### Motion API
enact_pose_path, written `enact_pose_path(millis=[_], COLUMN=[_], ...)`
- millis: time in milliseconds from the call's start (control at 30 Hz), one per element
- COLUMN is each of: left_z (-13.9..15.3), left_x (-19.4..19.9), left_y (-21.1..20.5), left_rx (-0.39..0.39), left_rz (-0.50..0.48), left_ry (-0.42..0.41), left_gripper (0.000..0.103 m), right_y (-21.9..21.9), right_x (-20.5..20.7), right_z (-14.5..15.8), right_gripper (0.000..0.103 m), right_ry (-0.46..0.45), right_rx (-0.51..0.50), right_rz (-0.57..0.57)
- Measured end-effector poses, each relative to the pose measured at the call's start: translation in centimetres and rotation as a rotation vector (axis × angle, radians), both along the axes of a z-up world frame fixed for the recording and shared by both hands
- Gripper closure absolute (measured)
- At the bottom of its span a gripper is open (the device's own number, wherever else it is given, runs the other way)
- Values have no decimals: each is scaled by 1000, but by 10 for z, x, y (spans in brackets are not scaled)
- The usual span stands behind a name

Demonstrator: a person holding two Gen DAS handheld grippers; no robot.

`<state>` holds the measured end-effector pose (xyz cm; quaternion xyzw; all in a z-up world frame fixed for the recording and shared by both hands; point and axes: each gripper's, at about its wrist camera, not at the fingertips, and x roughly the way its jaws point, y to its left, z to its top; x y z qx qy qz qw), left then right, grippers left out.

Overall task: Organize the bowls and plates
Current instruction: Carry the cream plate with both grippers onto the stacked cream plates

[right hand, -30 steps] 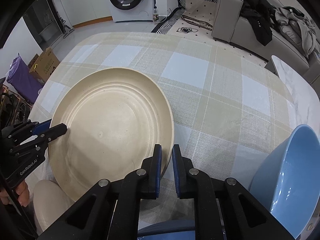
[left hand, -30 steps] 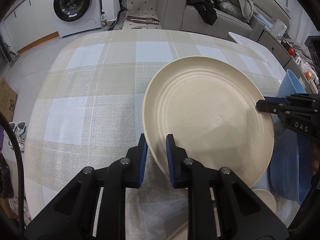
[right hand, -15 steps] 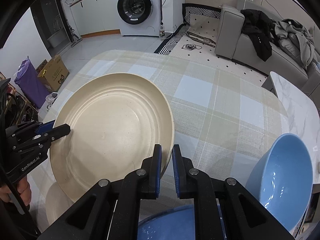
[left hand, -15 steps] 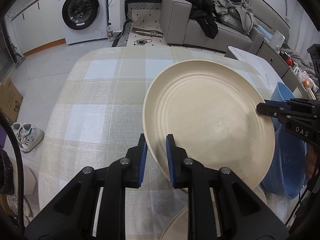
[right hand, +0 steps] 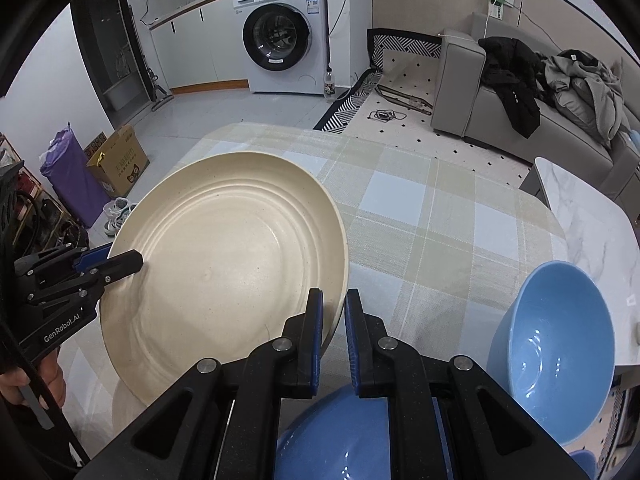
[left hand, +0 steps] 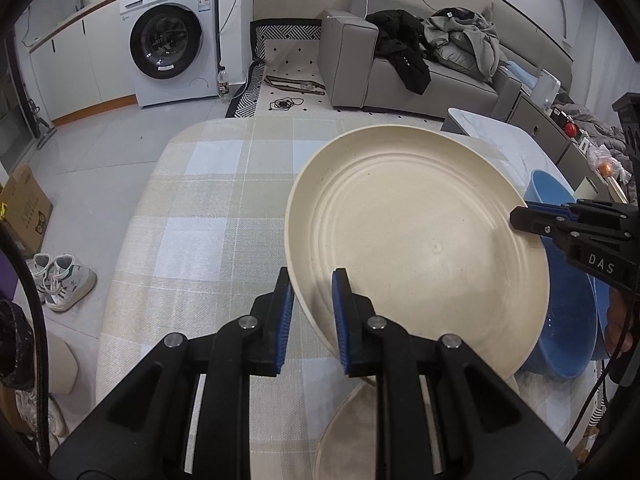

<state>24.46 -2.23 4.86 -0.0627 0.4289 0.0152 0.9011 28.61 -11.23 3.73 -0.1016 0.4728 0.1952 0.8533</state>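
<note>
A large cream plate (left hand: pixel 416 236) is held in the air above the checked tablecloth (left hand: pixel 208 216), tilted. My left gripper (left hand: pixel 311 292) is shut on its near left rim. My right gripper (right hand: pixel 334 312) is shut on the opposite rim of the same cream plate (right hand: pixel 224 256). The right gripper also shows at the right of the left wrist view (left hand: pixel 532 218). Another cream plate (left hand: pixel 348 436) lies on the table under the held one. A blue bowl (right hand: pixel 556 348) stands at the right, and a second blue bowl (right hand: pixel 352 436) sits below my right gripper.
The checked tablecloth (right hand: pixel 432 216) covers the far half of the table. A white marble table (right hand: pixel 592 208) adjoins at the right. A washing machine (right hand: pixel 280 36), a grey sofa (right hand: pixel 520 96) and a cardboard box (right hand: pixel 116 160) stand on the floor beyond.
Both grippers have lifted the cream plate higher above the table; more of the room and floor shows now. The plate below and the blue bowls have come further into view.
</note>
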Motion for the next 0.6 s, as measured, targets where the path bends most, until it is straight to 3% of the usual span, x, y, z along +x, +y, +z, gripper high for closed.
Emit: enact_pose_path(millis=[300,600], left_z=[13,16], left_x=[-37,-65], left_y=[-7,-12], left_rx=[1,18], left_rz=[-8,-10], left_ry=[-44,-64], left_gripper=[87,87], right_y=[-3,-6], right_x=[-32,-63], right_z=[18,18], right_gripper=[91,91], right_ry=[-73,-110], right_rx=[35,66], right_rz=[-3,-6])
